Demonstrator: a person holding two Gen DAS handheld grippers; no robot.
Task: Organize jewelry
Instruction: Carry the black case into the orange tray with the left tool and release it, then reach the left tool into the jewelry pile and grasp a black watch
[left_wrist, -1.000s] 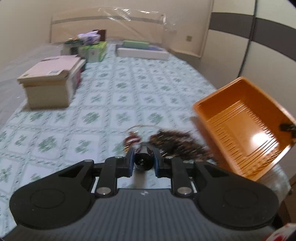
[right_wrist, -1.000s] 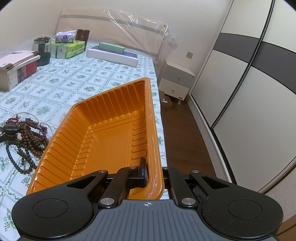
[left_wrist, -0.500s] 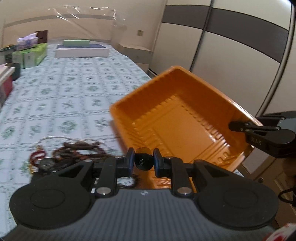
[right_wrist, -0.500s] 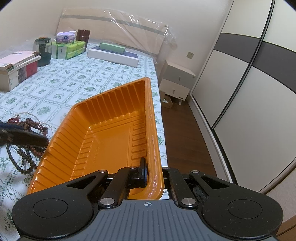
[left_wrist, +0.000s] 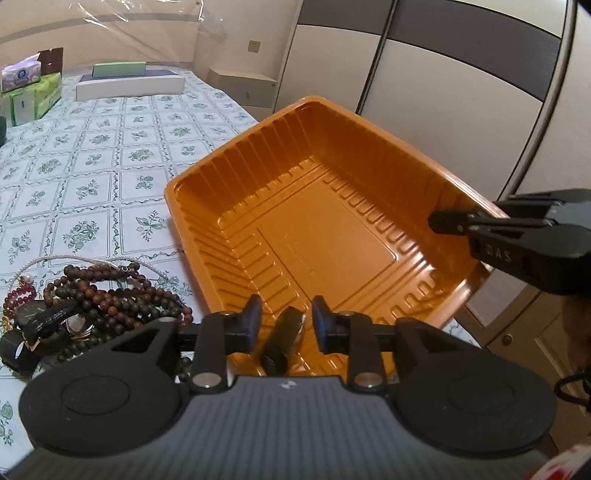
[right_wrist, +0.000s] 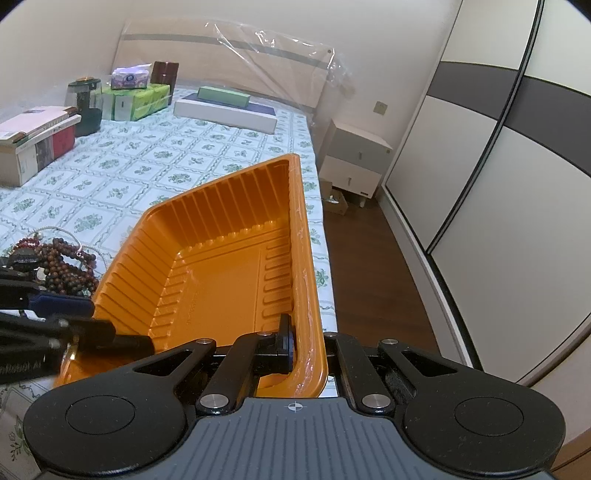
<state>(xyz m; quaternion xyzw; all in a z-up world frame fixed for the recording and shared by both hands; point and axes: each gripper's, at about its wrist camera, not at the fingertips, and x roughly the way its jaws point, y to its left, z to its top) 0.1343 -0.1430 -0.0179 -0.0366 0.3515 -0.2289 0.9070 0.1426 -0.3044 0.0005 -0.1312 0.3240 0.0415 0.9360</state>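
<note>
An orange plastic tray (left_wrist: 236, 147) is held tilted at the bed's edge. My right gripper (right_wrist: 303, 347) is shut on its near rim (right_wrist: 314, 295); it also shows clamped there in the left wrist view (left_wrist: 476, 225). My left gripper (left_wrist: 286, 325) hangs over the tray's near corner, its jaws opening. A small dark piece with a silver edge (left_wrist: 282, 339) sits tilted between the blue pads, with gaps on both sides. That gripper also reaches in from the lower left in the right wrist view (right_wrist: 110, 332). A pile of bead strands and watches (left_wrist: 92, 295) (right_wrist: 62, 258) lies left of the tray.
The bed's green-patterned sheet (left_wrist: 92, 155) stretches away. Green tissue boxes (left_wrist: 33, 96) and a long white box (left_wrist: 129, 86) stand at the headboard, a box with books (right_wrist: 33, 144) at the left. A nightstand (right_wrist: 354, 162) and sliding wardrobe doors (right_wrist: 498, 166) are to the right.
My left gripper swung right from the bead pile to over the tray, carrying the dark piece. Its jaws have widened and the piece now tilts loose. The right gripper and tray stayed still.
</note>
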